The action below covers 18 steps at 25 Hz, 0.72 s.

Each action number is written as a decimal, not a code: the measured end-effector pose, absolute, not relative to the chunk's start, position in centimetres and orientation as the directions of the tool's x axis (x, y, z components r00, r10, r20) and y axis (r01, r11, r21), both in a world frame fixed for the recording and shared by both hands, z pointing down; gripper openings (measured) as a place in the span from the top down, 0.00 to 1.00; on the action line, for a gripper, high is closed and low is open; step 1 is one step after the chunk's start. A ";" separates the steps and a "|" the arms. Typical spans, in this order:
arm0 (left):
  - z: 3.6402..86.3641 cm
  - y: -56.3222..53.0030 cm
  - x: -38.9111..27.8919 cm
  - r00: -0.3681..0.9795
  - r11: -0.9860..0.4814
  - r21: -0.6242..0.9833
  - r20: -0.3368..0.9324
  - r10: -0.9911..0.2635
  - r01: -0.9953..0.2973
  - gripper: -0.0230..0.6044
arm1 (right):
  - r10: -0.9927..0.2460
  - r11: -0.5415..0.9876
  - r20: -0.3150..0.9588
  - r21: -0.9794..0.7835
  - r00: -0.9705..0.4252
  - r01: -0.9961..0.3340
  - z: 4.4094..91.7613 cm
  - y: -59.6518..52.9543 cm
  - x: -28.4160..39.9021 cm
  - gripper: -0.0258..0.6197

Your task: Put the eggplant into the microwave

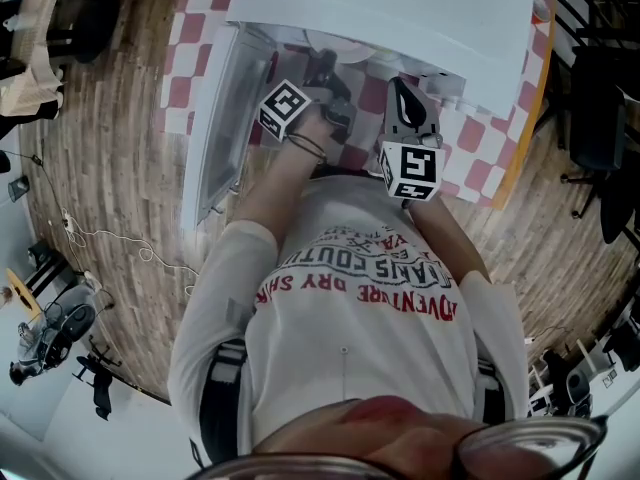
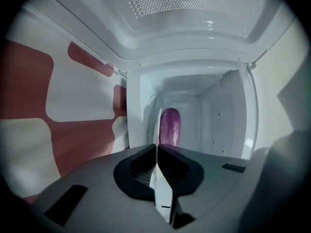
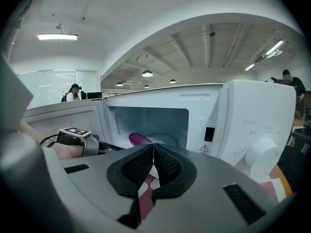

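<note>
One eggplant (image 2: 170,126), purple, smooth and glossy with a rounded end, sits inside the one microwave (image 3: 243,125), well back in its white chamber and apart from both grippers; the microwave is a white, boxy thing with one round knob (image 3: 262,152) on its right-hand panel; its single door (image 1: 215,118) stands swung open on the left, near the left edge of the table (image 1: 520,138).

There are two grippers, each grey plastic with black ribbed pads and one cube of black-and-white squares; the left gripper (image 2: 156,147) points straight into the chamber mouth with its fingers pressed together and nothing between them; the right gripper (image 3: 153,147) is in front of the microwave, low over the table, with its fingers also pressed together on nothing.

One red-and-white checked cloth (image 1: 470,138) covers the table; the floor (image 1: 110,168) around it is wood-grained planks; in the right gripper view the person's left hand (image 3: 60,150) and its cube (image 3: 77,131) stand before the open door; two people (image 3: 74,92) show far off under round ceiling lamps (image 3: 147,74).
</note>
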<state>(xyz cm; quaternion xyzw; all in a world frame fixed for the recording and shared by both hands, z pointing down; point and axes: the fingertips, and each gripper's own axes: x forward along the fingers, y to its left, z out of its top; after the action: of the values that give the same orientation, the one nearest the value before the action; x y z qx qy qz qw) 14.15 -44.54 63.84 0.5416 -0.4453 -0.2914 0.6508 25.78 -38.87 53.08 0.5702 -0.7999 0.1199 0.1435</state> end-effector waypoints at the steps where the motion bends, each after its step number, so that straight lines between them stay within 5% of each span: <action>1: 63.9 -44.7 14.2 0.435 0.247 0.963 0.268 -0.860 -0.106 0.91 | -0.877 0.320 0.369 -0.031 -0.309 -0.947 53.2 -38.9 25.8 0.92; 18: 64.5 -45.4 14.7 0.436 0.274 0.946 0.323 -0.840 -0.173 0.91 | -0.883 0.279 0.387 -0.020 -0.265 -0.960 53.3 -38.6 26.6 0.92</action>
<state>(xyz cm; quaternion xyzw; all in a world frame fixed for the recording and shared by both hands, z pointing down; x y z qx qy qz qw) 14.65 -45.42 64.50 0.5449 -0.4650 -0.2569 0.6488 26.60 -38.63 53.27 0.5869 -0.7851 0.1263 0.1520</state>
